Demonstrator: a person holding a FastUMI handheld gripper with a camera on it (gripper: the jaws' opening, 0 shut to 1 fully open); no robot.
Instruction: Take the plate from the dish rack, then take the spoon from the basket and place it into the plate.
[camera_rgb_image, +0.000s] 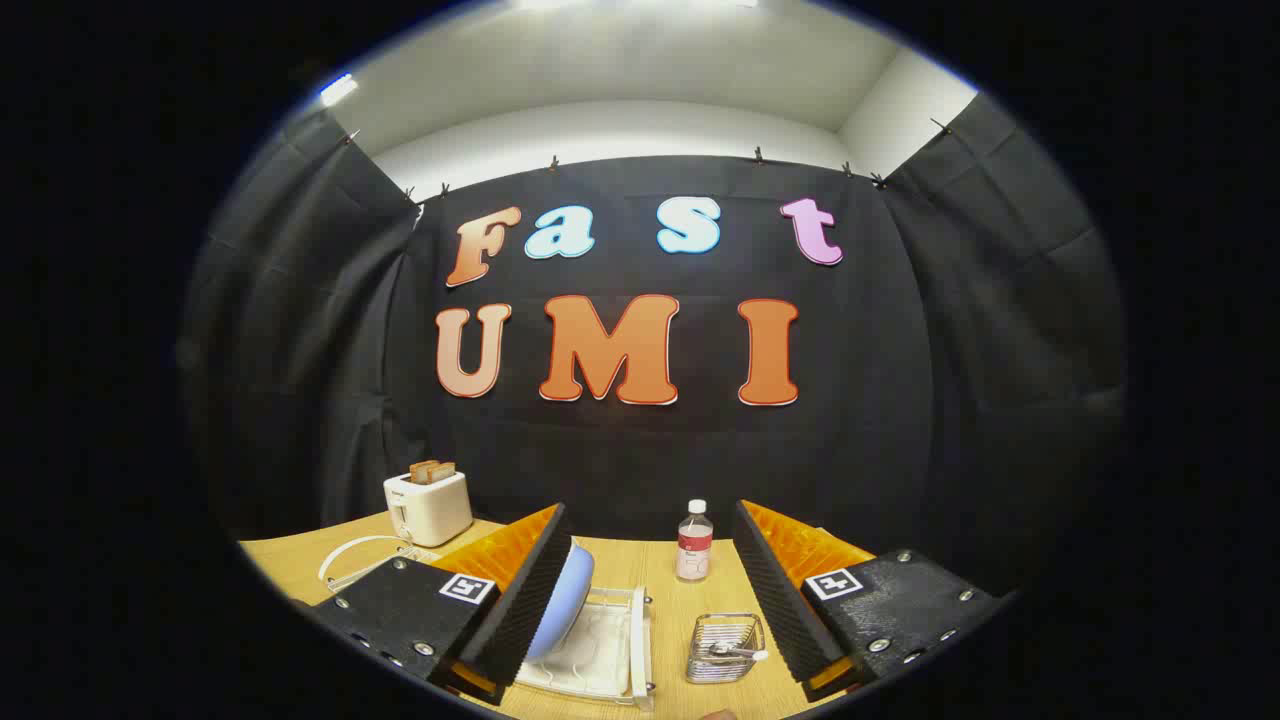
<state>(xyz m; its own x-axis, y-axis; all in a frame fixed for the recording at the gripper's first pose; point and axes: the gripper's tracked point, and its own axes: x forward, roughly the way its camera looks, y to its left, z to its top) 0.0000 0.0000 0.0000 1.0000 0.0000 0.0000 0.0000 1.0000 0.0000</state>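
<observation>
Plate (568, 600), smooth, round and pale blue, stood upright in the white dish rack (610, 650). Claw (645, 590) gaped open; the wire basket (724, 648) sat at its 5 o'clock.

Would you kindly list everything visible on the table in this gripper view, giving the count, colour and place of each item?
plate: one, pale blue, standing on edge in the dish rack, just beside the left finger
dish rack: one, white, on the table between the fingers, toward the left one
basket: one, silver wire, on the table near the right finger
spoon: one, metallic, lying in the basket
bottle: one, clear with a white cap, upright beyond the fingers
toaster: one, white, holding brown toast, at the table's far left
table: one, light wood
gripper: one, fingers spread wide, pressing on nothing
</observation>
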